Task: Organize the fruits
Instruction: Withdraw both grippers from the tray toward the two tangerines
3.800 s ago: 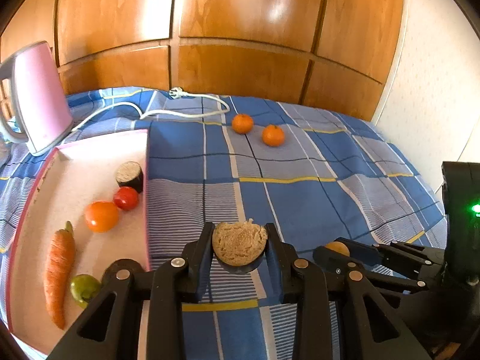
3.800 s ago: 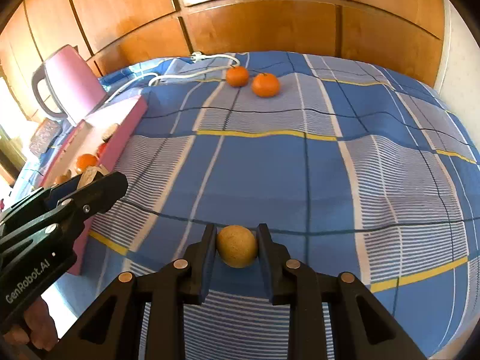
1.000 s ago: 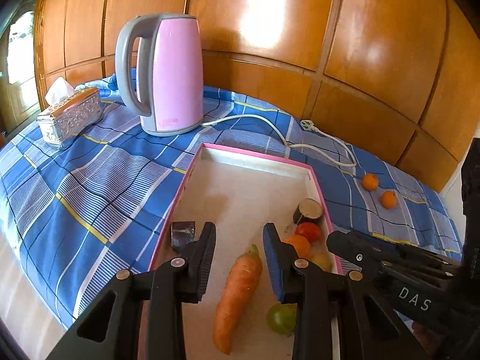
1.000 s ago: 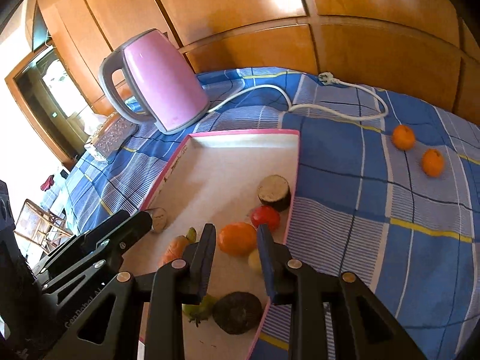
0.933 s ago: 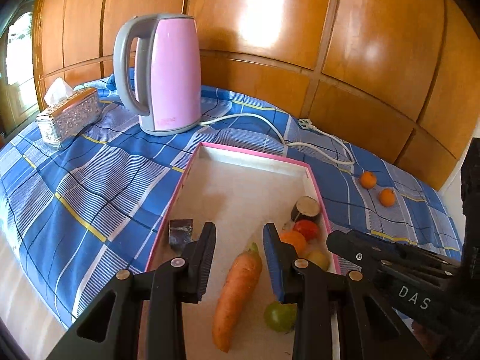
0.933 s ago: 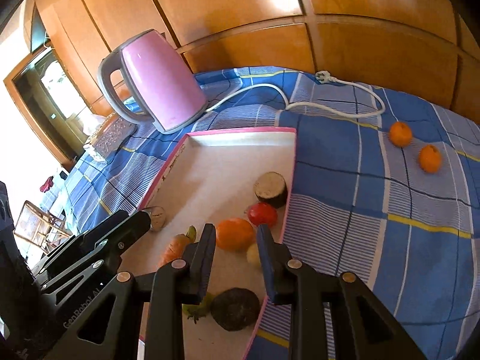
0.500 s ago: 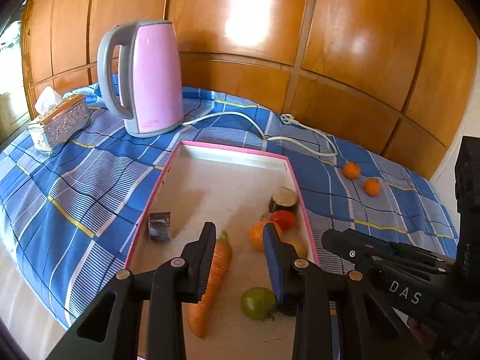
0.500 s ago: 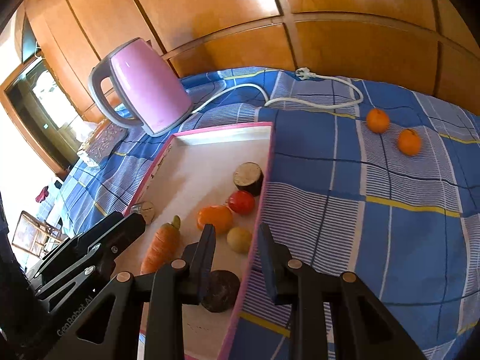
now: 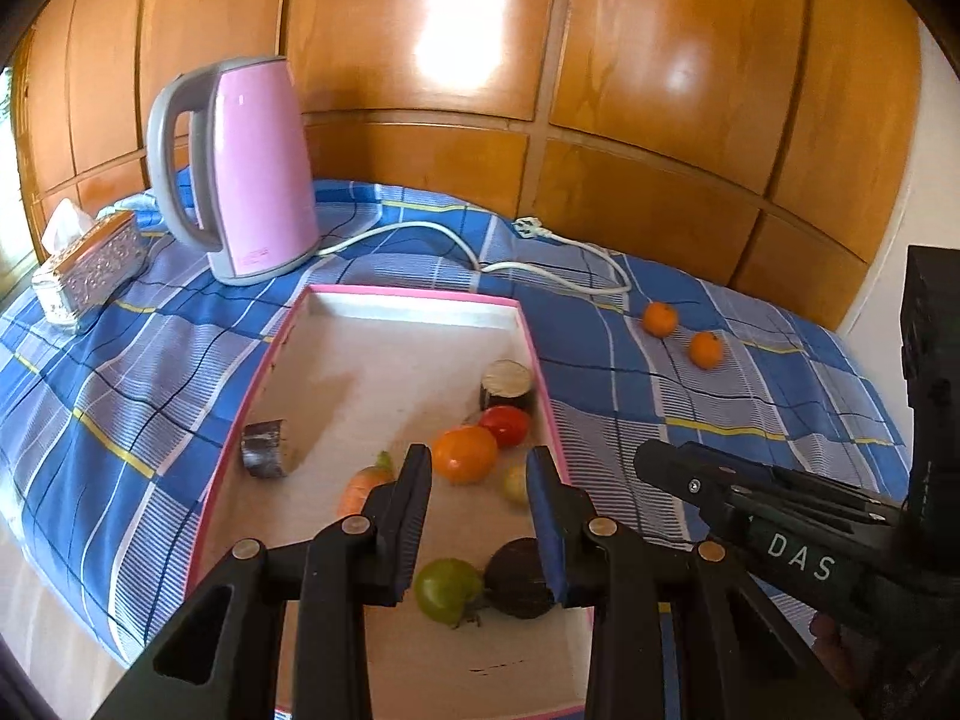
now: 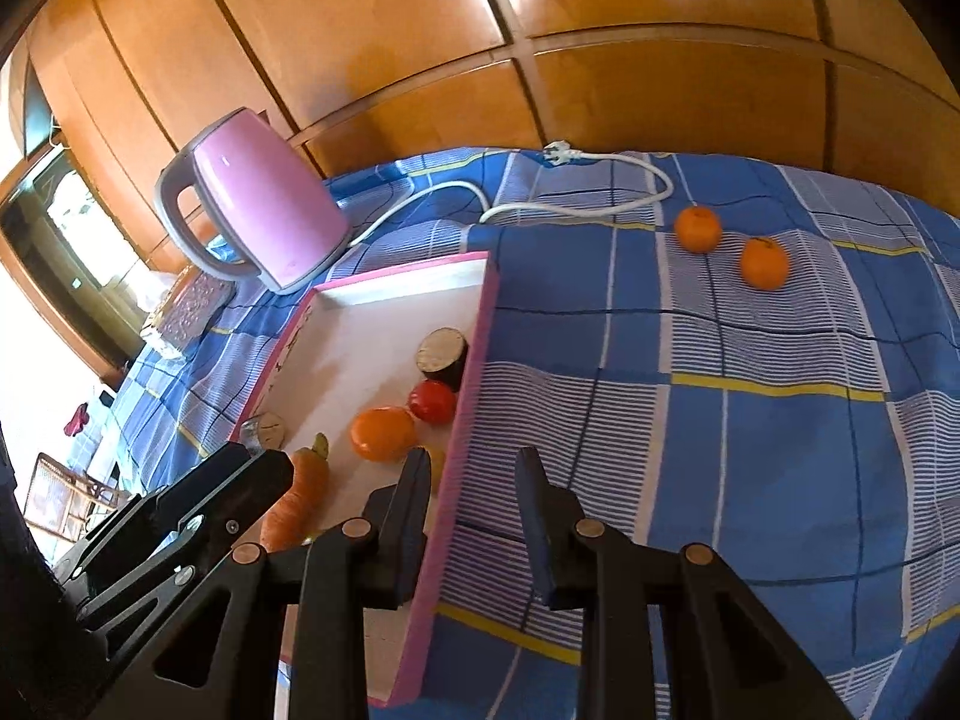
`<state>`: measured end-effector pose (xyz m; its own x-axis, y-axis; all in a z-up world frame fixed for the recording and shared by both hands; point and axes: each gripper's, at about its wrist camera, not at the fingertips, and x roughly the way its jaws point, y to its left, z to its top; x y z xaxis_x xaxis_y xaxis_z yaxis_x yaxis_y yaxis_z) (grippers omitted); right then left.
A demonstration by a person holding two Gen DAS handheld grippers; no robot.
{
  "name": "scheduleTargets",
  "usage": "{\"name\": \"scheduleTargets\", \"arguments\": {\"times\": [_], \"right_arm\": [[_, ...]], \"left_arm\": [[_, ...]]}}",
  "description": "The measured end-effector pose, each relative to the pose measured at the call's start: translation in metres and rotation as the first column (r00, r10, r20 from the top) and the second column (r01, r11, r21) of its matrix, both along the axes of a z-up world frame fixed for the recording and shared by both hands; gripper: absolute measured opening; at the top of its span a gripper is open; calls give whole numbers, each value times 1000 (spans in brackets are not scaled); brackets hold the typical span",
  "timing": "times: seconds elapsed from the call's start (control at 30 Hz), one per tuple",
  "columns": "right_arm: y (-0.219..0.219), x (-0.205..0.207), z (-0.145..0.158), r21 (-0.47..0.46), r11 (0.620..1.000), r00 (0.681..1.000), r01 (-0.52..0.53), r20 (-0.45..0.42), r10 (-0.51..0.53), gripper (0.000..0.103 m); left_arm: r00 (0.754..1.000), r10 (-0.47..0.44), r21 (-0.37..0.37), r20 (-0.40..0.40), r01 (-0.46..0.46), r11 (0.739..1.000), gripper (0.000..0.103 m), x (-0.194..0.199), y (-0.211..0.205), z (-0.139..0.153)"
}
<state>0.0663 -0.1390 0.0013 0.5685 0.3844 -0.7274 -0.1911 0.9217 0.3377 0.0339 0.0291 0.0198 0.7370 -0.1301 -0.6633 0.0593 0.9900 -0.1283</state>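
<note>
1. Tissue box point(image 9: 90, 264) and pink kettle point(image 9: 240, 168): both stand on the checked blue cloth point(image 9: 750, 396), left of and behind the pink tray point(image 9: 258, 372). Neither belongs to the task.
2. Pink tray contents, left to right: cut dark piece point(image 9: 264, 447), carrot point(image 9: 360, 486), green fruit point(image 9: 447, 591), orange fruit point(image 9: 465, 453), red tomato point(image 9: 505, 425), dark round item point(image 9: 519, 579).
3. Left claw point(image 9: 479, 516): spread, holding nothing, above the tray's near half.
4. Right claw point(image 10: 474, 516): spread, holding nothing, straddling the tray's right wall.
5. Two mandarins point(image 10: 696, 229) point(image 10: 763, 264): small, round, bright orange, side by side on the cloth, well apart from the tray's right wall, beside the white power cord point(image 10: 576, 204).
6. Judgement: the mandarins lie ahead and right of both claws; the right claw is nearer. Being round, they have no preferred grip axis.
</note>
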Motion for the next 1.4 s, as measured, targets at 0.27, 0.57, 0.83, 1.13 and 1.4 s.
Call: {"name": "scheduleTargets", "arguments": {"times": [0.27, 0.57, 0.83, 1.13, 1.4], "right_arm": [[-22, -4, -4, 4, 999, 999, 53, -5, -53, 29], [-44, -9, -4, -12, 994, 994, 105, 9, -105, 29], [-63, -10, -10, -24, 989, 989, 146, 1, -146, 29], [-85, -4, -21, -38, 979, 979, 200, -26, -201, 29], [-100, 12, -31, -70, 972, 972, 226, -47, -229, 34]], "left_arm": [[999, -40, 9, -3, 40, 999, 33, -1, -16, -1], [996, -83, 19, -14, 84, 996, 33, 2, -37, -3], [991, -130, 32, -27, 131, 991, 33, 9, -58, -8], [984, -171, 40, -47, 173, 984, 33, 19, -81, -15], [980, -186, 38, -66, 189, 981, 33, 39, -98, -21]]}}
